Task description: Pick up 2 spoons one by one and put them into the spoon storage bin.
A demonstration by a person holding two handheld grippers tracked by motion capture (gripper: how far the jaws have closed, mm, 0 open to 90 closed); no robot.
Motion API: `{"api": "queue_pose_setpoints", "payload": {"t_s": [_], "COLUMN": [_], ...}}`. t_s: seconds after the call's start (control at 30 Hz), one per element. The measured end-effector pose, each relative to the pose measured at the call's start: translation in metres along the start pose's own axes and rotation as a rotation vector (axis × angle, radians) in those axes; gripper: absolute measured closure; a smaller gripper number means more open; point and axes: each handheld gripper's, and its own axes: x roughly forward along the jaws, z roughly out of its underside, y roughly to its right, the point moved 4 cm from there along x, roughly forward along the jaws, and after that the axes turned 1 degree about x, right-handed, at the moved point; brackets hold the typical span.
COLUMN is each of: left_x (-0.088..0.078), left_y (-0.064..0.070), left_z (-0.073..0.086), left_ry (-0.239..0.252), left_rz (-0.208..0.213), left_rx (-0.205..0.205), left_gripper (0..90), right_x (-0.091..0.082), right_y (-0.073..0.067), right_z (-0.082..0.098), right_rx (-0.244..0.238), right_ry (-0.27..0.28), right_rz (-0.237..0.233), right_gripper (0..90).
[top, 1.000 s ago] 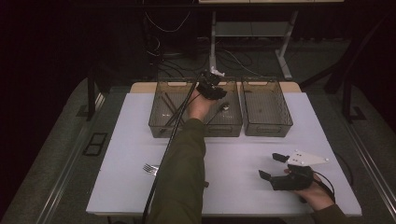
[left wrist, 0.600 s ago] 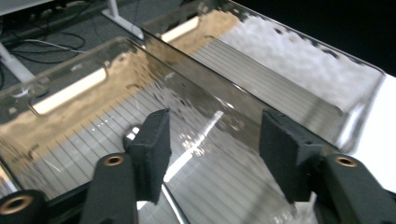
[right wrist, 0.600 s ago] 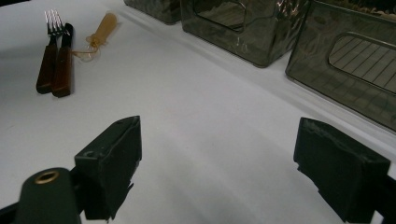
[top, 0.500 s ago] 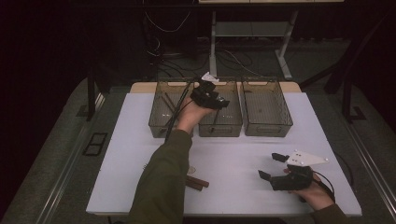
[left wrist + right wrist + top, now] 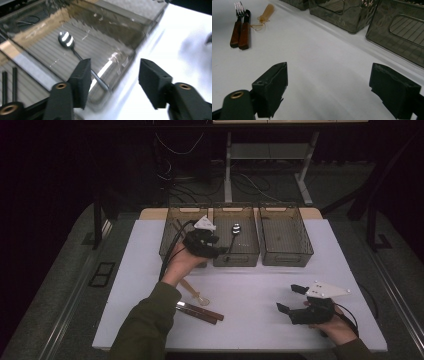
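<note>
From the high view, my left gripper hangs at the middle bin, where the spoon lies sorted. Left gripper view: fingers spread, just been closing, nothing between. Right gripper view: fingers spread over the desk, waiting near the fork.

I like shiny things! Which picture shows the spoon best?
The left gripper view: the spoon is close and bright there, lying in the middle bin, bowl and handle clear. In the high view the spoon is tiny. The right gripper view shows bins, but I cannot make out a spoon.
</note>
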Motion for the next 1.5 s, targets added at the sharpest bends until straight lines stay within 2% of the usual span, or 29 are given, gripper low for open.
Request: {"api": "queue_pose_setpoints", "payload": {"t_s": [0.07, 0.1, 0.17, 0.4, 0.53, 0.63, 0.83, 0.93, 1.07, 1.27, 1.4, 1.5], "left_x": [-0.007, -0.012, -0.017, -0.037, -0.045, -0.048, -0.049, -0.049, -0.048, -0.042, -0.037, -0.034], "left_y": [0.004, 0.005, 0.008, 0.008, 0.008, 0.011, 0.023, 0.029, 0.039, 0.052, 0.052, 0.051], "left_z": [0.01, 0.016, 0.025, 0.061, 0.077, 0.087, 0.107, 0.117, 0.128, 0.133, 0.134, 0.137], "left_ry": [0.009, -0.001, 0.004, -0.028, -0.036, -0.047, -0.117, -0.147, -0.178, -0.202, -0.213, -0.225], "left_rz": [0.007, 0.004, 0.005, -0.035, -0.054, -0.056, -0.032, -0.004, 0.029, 0.056, 0.043, 0.046], "left_rx": [-0.005, 0.007, -0.009, -0.031, -0.05, -0.045, -0.014, -0.022, -0.029, -0.012, -0.001, -0.009], "left_gripper": [48.3, 51.3, 57.6, 71.3, 73.5, 70.5, 70.6, 79.1, 85.4, 88.4, 88.7, 88.7], "right_x": [0.0, 0.0, 0.001, 0.002, 0.002, 0.002, 0.002, 0.002, 0.001, 0.001, 0.001, 0.001], "right_y": [0.0, 0.0, 0.0, 0.0, -0.001, 0.0, 0.0, 0.0, 0.0, -0.001, -0.001, 0.0], "right_z": [0.0, 0.0, 0.0, 0.001, 0.001, 0.001, 0.002, 0.002, 0.002, 0.001, 0.001, 0.001], "right_rx": [0.001, 0.001, 0.003, 0.0, 0.001, 0.001, 0.003, 0.002, 0.004, 0.002, 0.001, 0.001], "right_ry": [-0.003, -0.003, -0.004, -0.008, -0.011, -0.011, -0.014, -0.013, -0.013, -0.013, -0.012, -0.011], "right_rz": [0.001, 0.001, 0.002, 0.006, 0.007, 0.009, 0.01, 0.011, 0.013, 0.013, 0.015, 0.015], "right_gripper": [15.4, 15.4, 15.4, 15.4, 15.4, 15.4, 15.4, 15.4, 15.4, 15.4, 15.4, 15.4]}}
